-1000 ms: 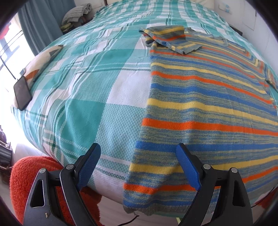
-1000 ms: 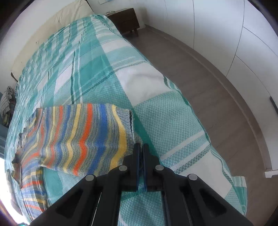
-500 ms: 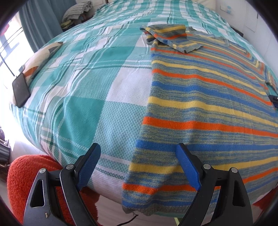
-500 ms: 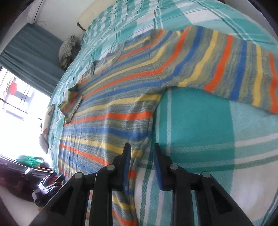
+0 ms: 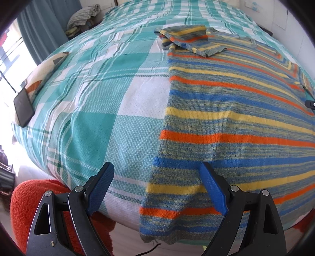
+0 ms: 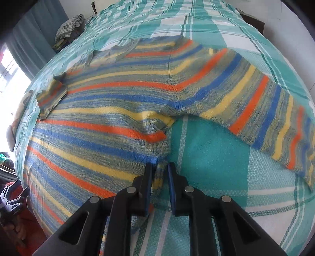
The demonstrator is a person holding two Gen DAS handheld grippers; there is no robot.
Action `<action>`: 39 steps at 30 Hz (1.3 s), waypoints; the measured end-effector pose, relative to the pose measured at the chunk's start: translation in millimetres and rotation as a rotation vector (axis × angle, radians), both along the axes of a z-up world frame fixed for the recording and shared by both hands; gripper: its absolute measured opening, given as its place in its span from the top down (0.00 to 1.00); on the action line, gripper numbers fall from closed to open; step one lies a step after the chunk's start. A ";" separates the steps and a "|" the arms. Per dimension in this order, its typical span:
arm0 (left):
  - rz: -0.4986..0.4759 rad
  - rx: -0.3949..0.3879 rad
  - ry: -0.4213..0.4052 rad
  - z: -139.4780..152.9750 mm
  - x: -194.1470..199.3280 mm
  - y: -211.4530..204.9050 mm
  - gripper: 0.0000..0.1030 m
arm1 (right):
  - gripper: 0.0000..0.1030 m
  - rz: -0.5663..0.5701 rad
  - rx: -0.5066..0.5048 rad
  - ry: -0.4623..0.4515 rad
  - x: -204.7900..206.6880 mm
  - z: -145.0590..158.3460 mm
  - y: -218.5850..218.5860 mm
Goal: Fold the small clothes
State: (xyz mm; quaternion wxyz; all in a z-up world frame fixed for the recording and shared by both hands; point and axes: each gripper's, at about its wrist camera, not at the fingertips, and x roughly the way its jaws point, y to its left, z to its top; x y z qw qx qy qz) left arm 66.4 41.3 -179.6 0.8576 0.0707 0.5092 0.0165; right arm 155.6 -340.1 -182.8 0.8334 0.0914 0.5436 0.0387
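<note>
A striped knit sweater (image 5: 236, 110) in blue, yellow and orange lies flat on the bed, its hem hanging over the near edge. Its left sleeve (image 5: 189, 40) is folded in over the chest. Its right sleeve (image 6: 265, 102) lies spread out to the side. My left gripper (image 5: 157, 177) is open wide, just above the hem's left corner, touching nothing. My right gripper (image 6: 160, 167) is nearly closed, jaws a narrow gap apart, straddling the sweater's right side edge below the armpit, with knit fabric between the pads.
The bed has a teal and white checked cover (image 5: 94, 102). A dark phone (image 5: 23, 110) and a pillow (image 5: 45, 69) lie at its left edge. Folded clothes (image 5: 84, 17) sit at the far left. An orange fluffy thing (image 5: 29, 198) is below the bed edge.
My right gripper left the right sleeve's cuff, swung round to the sweater's side edge and came down onto it with jaws slightly parted. My left gripper stayed open and crept closer.
</note>
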 end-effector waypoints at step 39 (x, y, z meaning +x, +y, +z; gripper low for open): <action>0.066 -0.146 0.004 -19.3 1.9 18.2 0.00 | 0.37 -0.262 -0.025 -0.077 -162.2 3.6 -6.8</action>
